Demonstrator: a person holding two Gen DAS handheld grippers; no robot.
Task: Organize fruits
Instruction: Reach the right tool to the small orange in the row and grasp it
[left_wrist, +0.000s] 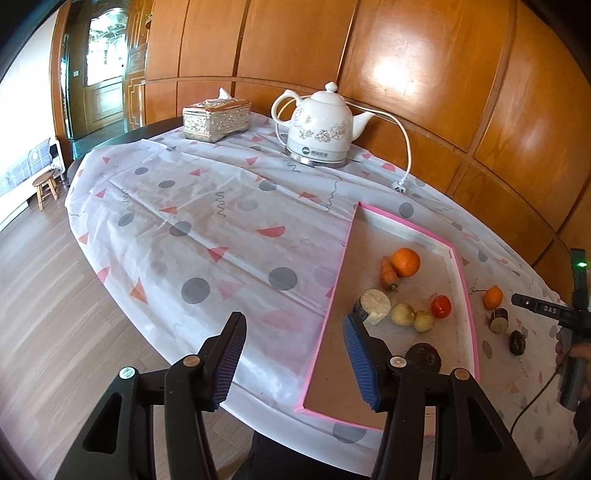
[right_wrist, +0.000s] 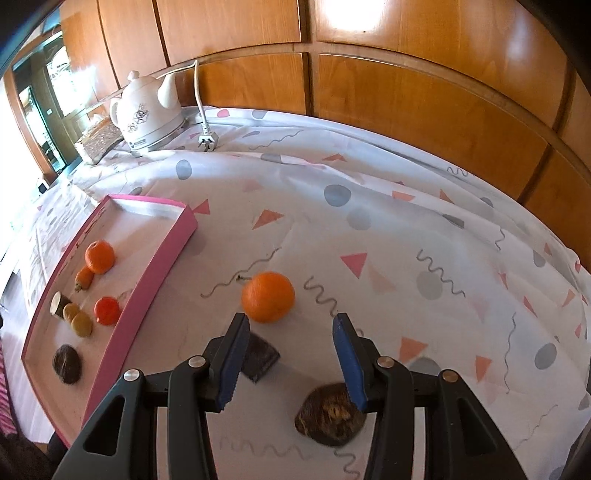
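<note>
**Fruit sorting: most of it's in the tray, a few stragglers left**

Fingers first: the left gripper (left_wrist: 293, 356) is part open with nothing in it, hovering over the near end of the pink tray (left_wrist: 334, 291). Right gripper (right_wrist: 291, 360) is also part open and empty, hanging over the loose stuff on the bench (right_wrist: 369, 236) beside the tray.

Progress looks past halfway to me. Already in the tray: an orange (left_wrist: 405, 261), a small carrot-looking thing (left_wrist: 389, 272), a red fruit (left_wrist: 440, 306), two yellowish ones (left_wrist: 413, 317), a cut pale piece (left_wrist: 373, 305) and a dark round one (left_wrist: 424, 356).

Still out on the cloth: a second orange (right_wrist: 268, 296) just ahead of the right fingers, a dark squarish piece (right_wrist: 260, 356) just behind the left finger, and a dark brown lump (right_wrist: 330, 413) below the right one. I'd guess the orange goes next.

Hard to tell: what the dark items actually are. The left finger covers part of the squarish piece, and the left gripper hides the tray's near corner and some of the dark round one. Fisheye warps everything near the edges too.
</note>
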